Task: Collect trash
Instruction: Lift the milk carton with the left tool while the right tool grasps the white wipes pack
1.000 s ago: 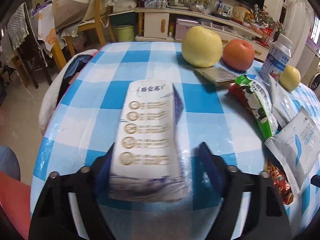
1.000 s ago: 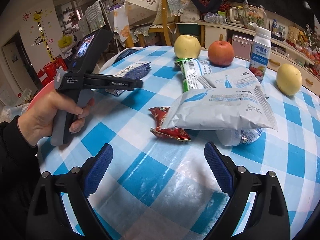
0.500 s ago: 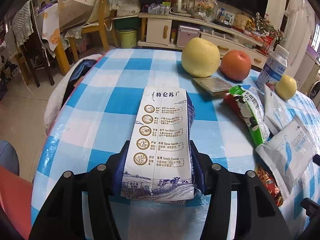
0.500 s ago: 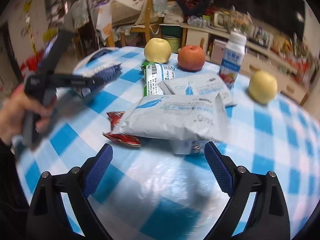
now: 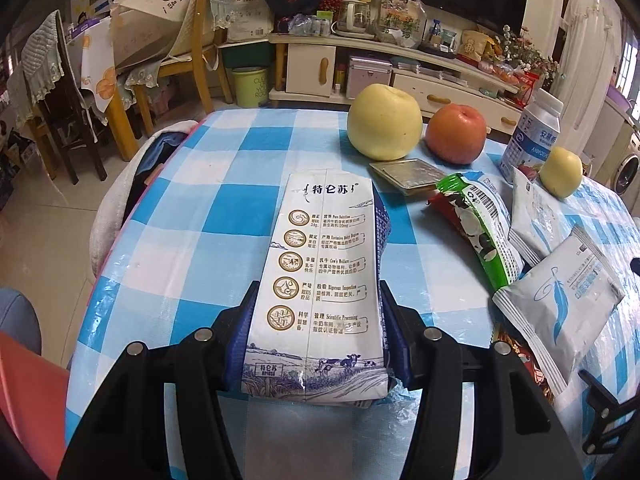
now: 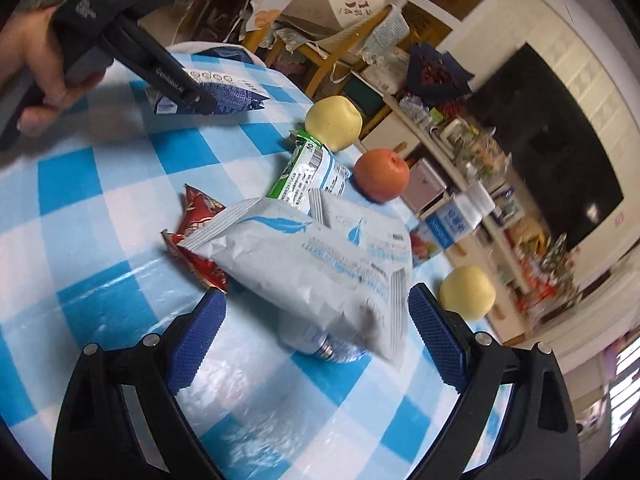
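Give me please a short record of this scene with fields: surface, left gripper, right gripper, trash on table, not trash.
surface: table with blue and white checked cloth
left gripper: jaws have just closed, shut on milk carton
right gripper: open, holds nothing, grey pouch just ahead
trash on table: green wrapper, red wrapper
not trash: yellow apple, red apple

Blue-and-white checked tablecloth (image 5: 240,208), white and navy milk carton (image 5: 324,280), red apple (image 5: 456,134)

The tabletop (image 5: 240,208) wears a glossy, crinkled plastic cloth. The milk carton (image 5: 324,280) is matt printed card. The grey pouch (image 6: 320,264) is creased, dull plastic film.
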Demonstrator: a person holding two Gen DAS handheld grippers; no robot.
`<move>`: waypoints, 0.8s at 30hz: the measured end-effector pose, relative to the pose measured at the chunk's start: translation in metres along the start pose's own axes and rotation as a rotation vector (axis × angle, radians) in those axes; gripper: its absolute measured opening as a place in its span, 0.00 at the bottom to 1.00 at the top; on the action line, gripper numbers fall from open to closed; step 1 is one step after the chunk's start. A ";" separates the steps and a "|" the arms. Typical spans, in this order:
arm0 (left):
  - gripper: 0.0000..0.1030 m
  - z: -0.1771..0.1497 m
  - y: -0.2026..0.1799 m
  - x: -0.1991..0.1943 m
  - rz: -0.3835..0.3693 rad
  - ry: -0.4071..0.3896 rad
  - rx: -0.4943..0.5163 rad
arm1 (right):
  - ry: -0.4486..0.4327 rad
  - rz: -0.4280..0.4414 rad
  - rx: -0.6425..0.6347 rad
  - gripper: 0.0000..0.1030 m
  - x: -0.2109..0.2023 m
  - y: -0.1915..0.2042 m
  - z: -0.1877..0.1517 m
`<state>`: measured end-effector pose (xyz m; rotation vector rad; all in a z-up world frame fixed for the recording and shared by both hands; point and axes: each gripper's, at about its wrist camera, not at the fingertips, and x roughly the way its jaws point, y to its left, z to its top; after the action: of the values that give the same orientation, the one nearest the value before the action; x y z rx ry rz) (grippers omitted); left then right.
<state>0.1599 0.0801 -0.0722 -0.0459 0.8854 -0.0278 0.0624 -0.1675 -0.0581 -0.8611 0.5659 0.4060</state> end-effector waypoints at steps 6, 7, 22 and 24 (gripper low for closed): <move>0.55 0.000 0.001 0.000 0.002 0.004 -0.004 | 0.008 -0.005 -0.120 0.65 0.024 0.011 0.008; 0.55 0.000 0.001 0.000 0.002 0.004 -0.004 | 0.014 0.004 -0.123 0.56 0.028 0.012 0.009; 0.55 0.002 0.004 -0.013 0.001 -0.041 -0.014 | -0.040 0.157 0.218 0.24 0.019 -0.035 0.017; 0.55 0.003 0.004 -0.019 -0.006 -0.056 -0.015 | -0.049 0.193 0.285 0.23 0.017 -0.045 0.017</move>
<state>0.1499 0.0849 -0.0561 -0.0630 0.8294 -0.0253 0.1049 -0.1785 -0.0330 -0.5238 0.6461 0.5069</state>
